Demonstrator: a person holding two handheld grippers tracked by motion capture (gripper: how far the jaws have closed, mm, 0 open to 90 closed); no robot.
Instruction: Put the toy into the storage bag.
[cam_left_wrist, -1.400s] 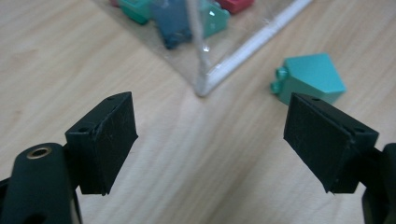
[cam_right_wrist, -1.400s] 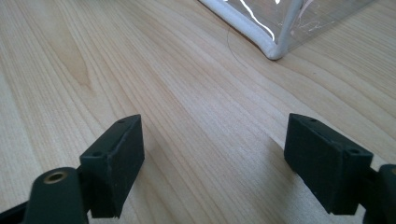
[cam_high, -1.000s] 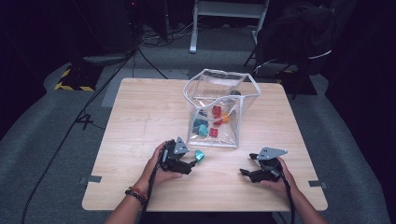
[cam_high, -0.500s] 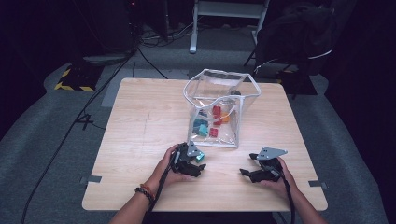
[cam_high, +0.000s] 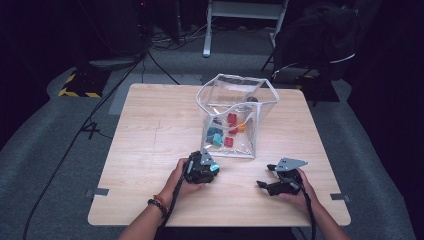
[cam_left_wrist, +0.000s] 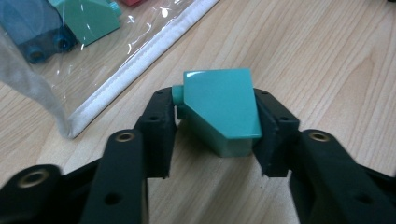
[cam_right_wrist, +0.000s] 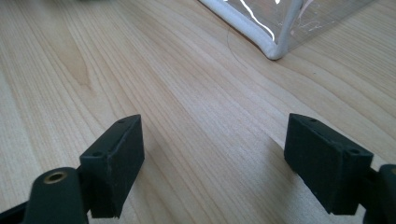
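- The left gripper (cam_left_wrist: 215, 140) has just been closing and is clamping the teal block (cam_left_wrist: 219, 109) at frame centre.
- The right gripper (cam_right_wrist: 215, 163) is resting released on the wooden table (cam_right_wrist: 196, 93).

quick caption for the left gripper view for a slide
Left gripper closing on a teal block on the wooden table, beside the clear bag.

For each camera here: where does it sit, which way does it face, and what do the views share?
High view: above the person's side, facing forward and down on the table; both forearms and claws show.
Left gripper view: on the left claw, facing along its jaws, which have just been closing on a teal block.
Right gripper view: on the right claw, jaws open over bare wood.
Shared: the clear bag shows in all.
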